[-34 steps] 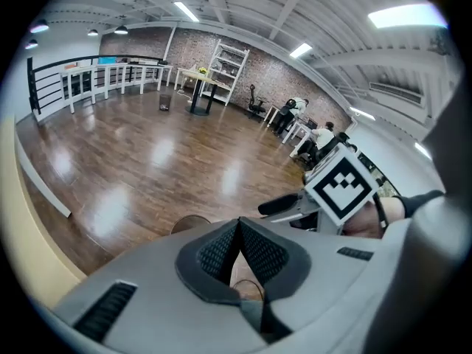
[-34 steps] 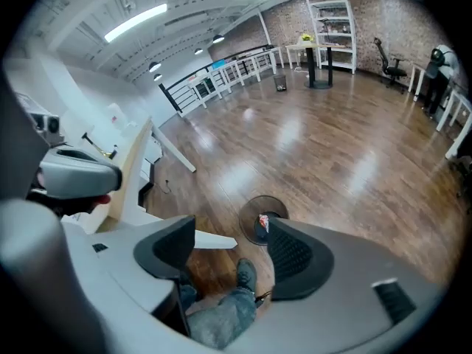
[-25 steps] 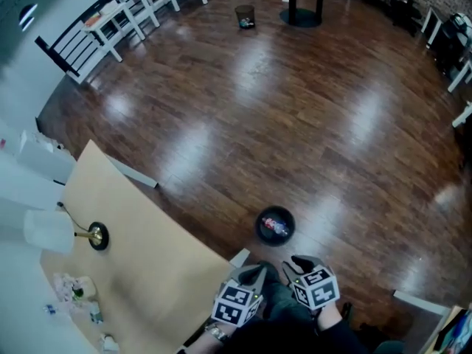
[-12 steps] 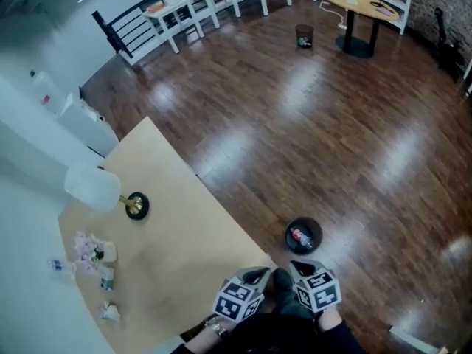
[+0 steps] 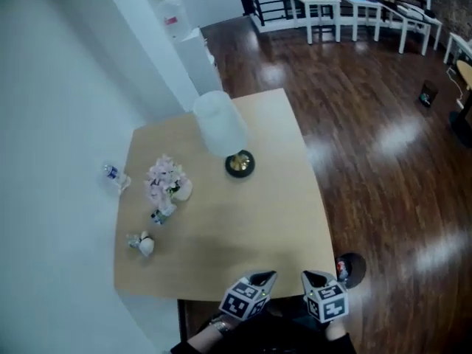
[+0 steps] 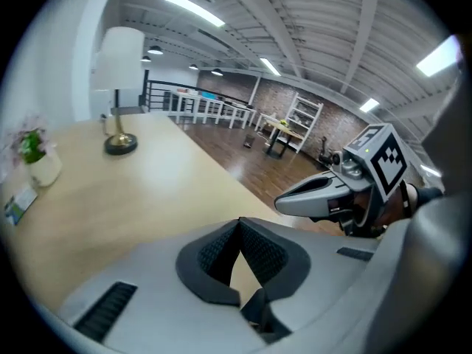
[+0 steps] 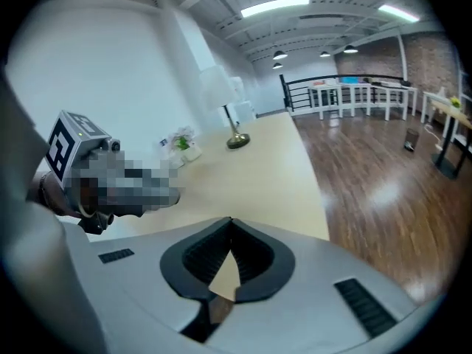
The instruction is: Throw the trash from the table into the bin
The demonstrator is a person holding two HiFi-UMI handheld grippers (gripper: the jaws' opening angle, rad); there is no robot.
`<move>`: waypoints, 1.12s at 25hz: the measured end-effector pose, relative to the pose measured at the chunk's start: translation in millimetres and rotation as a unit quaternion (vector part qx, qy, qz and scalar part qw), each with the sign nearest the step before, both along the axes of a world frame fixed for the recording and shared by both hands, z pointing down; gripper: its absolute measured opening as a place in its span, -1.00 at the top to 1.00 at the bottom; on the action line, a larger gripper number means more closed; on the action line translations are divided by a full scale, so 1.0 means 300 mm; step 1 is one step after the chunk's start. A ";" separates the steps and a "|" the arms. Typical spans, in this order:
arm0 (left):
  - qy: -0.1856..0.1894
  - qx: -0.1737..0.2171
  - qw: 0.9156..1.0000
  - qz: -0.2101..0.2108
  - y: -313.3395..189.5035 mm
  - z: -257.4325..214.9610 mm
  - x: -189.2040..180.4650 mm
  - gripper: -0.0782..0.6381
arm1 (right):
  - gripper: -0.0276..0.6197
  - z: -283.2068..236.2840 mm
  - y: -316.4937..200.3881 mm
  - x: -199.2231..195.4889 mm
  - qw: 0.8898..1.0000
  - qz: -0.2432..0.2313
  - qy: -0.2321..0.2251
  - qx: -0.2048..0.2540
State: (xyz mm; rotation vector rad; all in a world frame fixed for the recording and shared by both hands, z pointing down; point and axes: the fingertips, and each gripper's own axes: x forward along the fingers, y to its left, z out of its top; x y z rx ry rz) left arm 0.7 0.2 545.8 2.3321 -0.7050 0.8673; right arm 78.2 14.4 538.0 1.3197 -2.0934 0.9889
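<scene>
The tan table (image 5: 265,220) fills the middle of the head view. Trash lies on its left side: a crumpled white wad (image 5: 144,245), a small carton (image 5: 159,214) and a clear plastic bottle (image 5: 113,175) at the edge by the wall. The black bin (image 5: 355,268) stands on the floor beside the table's near right corner, with something red inside. My left gripper (image 5: 263,277) (image 6: 237,221) and right gripper (image 5: 312,277) (image 7: 231,221) hover side by side over the table's near edge. Both are shut with nothing between their pads, far from the trash.
A lamp with a white shade (image 5: 220,124) and brass base (image 5: 240,164) stands on the table. A pot of pale flowers (image 5: 167,177) sits beside the trash. A white wall runs along the left. White tables (image 5: 354,9) stand far back on the wood floor.
The head view has swung off the open floor onto the table. The bin slid from the middle to the lower right. Both grippers stayed together at the bottom edge.
</scene>
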 end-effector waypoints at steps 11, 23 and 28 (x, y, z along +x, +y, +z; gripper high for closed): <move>0.009 0.021 0.976 -0.217 -0.207 -0.049 -0.727 0.77 | 0.89 0.012 -0.274 -0.662 0.980 -0.190 0.026 0.050; 0.014 0.022 0.941 -0.336 -0.316 -0.004 -1.294 0.77 | -0.26 0.181 -0.615 -1.369 0.953 -0.289 0.059 0.071; 0.012 0.011 0.936 -0.352 -0.329 0.028 -1.430 0.77 | -0.42 0.268 -0.728 -1.571 0.959 -0.265 0.082 0.057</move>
